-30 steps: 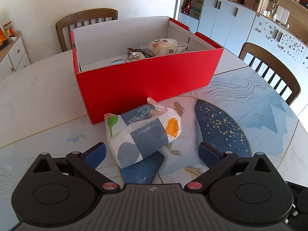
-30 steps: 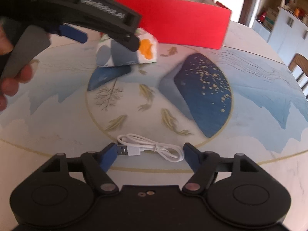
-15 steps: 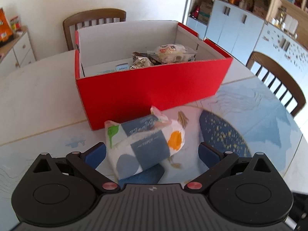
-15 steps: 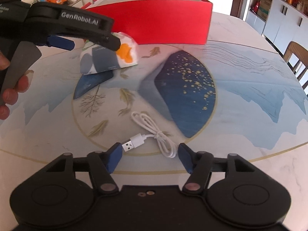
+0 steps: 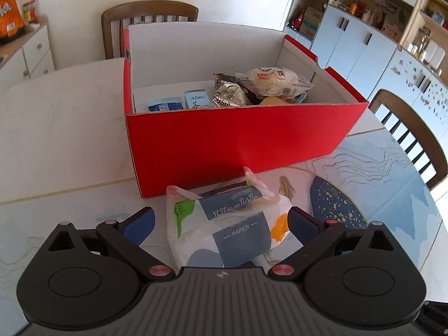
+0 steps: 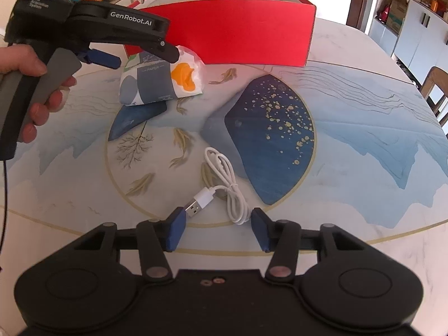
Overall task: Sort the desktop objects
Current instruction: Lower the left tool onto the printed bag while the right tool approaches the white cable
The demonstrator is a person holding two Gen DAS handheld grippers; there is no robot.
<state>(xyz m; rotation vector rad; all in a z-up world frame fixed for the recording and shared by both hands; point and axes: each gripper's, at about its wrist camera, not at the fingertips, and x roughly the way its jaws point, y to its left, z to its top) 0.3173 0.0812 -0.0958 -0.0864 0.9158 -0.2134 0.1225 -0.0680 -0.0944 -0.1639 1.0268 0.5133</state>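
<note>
A soft pack of paper tissues [image 5: 224,226] lies on the table just before the red cardboard box [image 5: 240,142]. My left gripper [image 5: 221,224] is open, its blue fingers on either side of the pack; the right finger is close to or touching it. The pack also shows in the right wrist view [image 6: 162,81], under the left gripper [image 6: 134,47]. A coiled white USB cable [image 6: 224,184] lies on the table. My right gripper [image 6: 217,228] is open just in front of the cable's near end. The box holds several snack packets [image 5: 268,81].
The round table [image 6: 364,151] carries a painted blue fish pattern. Wooden chairs stand behind the box [image 5: 148,14] and at the right [image 5: 414,131]. White cabinets [image 5: 361,42] line the far right wall.
My left gripper has moved forward so the tissue pack now sits between its fingers. My right gripper has shifted; the cable now lies further ahead and turned.
</note>
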